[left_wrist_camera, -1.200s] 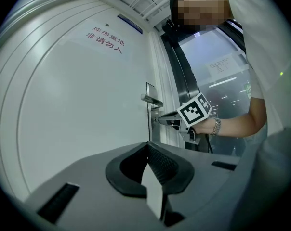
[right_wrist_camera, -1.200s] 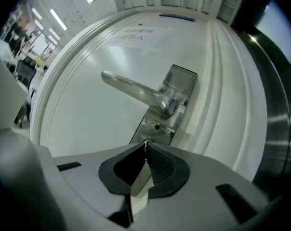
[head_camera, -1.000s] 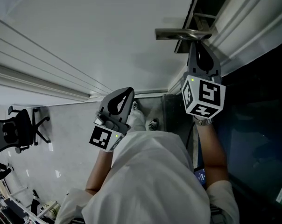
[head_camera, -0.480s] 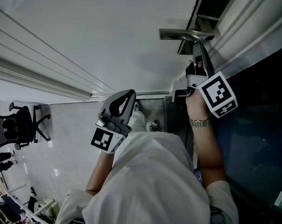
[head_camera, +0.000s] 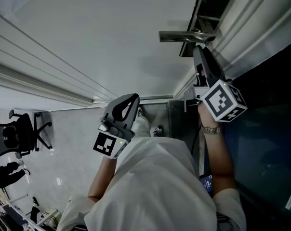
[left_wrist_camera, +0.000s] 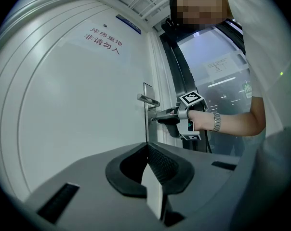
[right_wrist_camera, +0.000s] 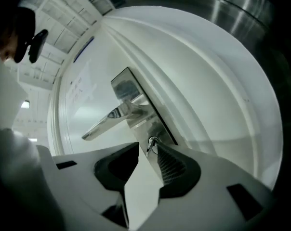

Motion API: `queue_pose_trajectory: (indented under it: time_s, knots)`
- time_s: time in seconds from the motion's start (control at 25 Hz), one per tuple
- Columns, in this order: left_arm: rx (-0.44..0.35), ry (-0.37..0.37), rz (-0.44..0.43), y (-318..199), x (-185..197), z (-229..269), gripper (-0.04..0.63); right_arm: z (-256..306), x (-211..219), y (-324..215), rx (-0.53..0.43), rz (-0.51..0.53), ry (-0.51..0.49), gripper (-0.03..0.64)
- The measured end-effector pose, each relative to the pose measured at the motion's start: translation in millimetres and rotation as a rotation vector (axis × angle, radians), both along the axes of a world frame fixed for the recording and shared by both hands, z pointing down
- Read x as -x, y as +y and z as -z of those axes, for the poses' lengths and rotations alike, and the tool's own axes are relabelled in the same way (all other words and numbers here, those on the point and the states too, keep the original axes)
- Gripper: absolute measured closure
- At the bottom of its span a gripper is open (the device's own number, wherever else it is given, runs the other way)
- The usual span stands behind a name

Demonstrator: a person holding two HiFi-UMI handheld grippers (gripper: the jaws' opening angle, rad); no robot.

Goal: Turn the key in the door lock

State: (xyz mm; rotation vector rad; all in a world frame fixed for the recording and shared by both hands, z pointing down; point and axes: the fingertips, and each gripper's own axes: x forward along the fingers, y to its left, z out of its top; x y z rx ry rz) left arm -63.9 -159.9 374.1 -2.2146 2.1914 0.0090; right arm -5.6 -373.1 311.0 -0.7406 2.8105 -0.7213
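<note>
A small metal key [right_wrist_camera: 152, 142] sits in the lock of the steel plate [right_wrist_camera: 136, 107], just under the lever handle [right_wrist_camera: 109, 119] [head_camera: 184, 35] of the white door [head_camera: 97, 32]. My right gripper [right_wrist_camera: 148, 146] [head_camera: 197, 49] points level at the lock. Its jaws are opening, with the key's head in the narrow gap between the tips. In the left gripper view it [left_wrist_camera: 155, 121] reaches to the plate below the handle [left_wrist_camera: 148, 100]. My left gripper [head_camera: 135, 96] [left_wrist_camera: 146, 146] hangs back from the door, shut and holding nothing.
A dark glass panel [head_camera: 266, 129] stands right of the door frame. A black office chair [head_camera: 20, 134] stands on the tiled floor at the left, with a person [head_camera: 6, 170] beyond it. A sign with red characters [left_wrist_camera: 104, 40] is high on the door.
My right gripper has rolled at the lock, its marker cube swinging to the right, and its jaws have begun to part. The left gripper has kept still.
</note>
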Motion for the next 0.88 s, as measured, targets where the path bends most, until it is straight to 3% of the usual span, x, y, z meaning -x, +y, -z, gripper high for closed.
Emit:
queue_pose_trajectory:
  time_s: [0.08, 0.2, 0.36, 0.6, 0.88]
  knots:
    - [0.0, 0.0, -0.01, -1.7, -2.1, -0.4, 0.592, 2.9, -0.7, 3.6, -0.13, 0.009, 0.087, 0.475]
    - [0.002, -0.001, -0.023, -3.5, -4.6, -1.9, 0.592, 1.3, -0.4, 8.0, -0.331, 0.025, 0.249, 0.44]
    - [0.004, 0.001, -0.03, -3.5, -5.5, -3.5, 0.592, -4.8, 6.1, 13.0, -0.653, 0.064, 0.546, 0.436]
    - [0.002, -0.006, -0.033, 3.7, -4.0, -5.3, 0.592, -8.5, 6.7, 5.5, -1.138, 0.01, 0.981, 0.436]
    - [0.001, 0.001, -0.009, 9.1, 1.4, -3.6, 0.591, -17.3, 17.8, 7.7, -1.508, 0.043, 1.216, 0.437]
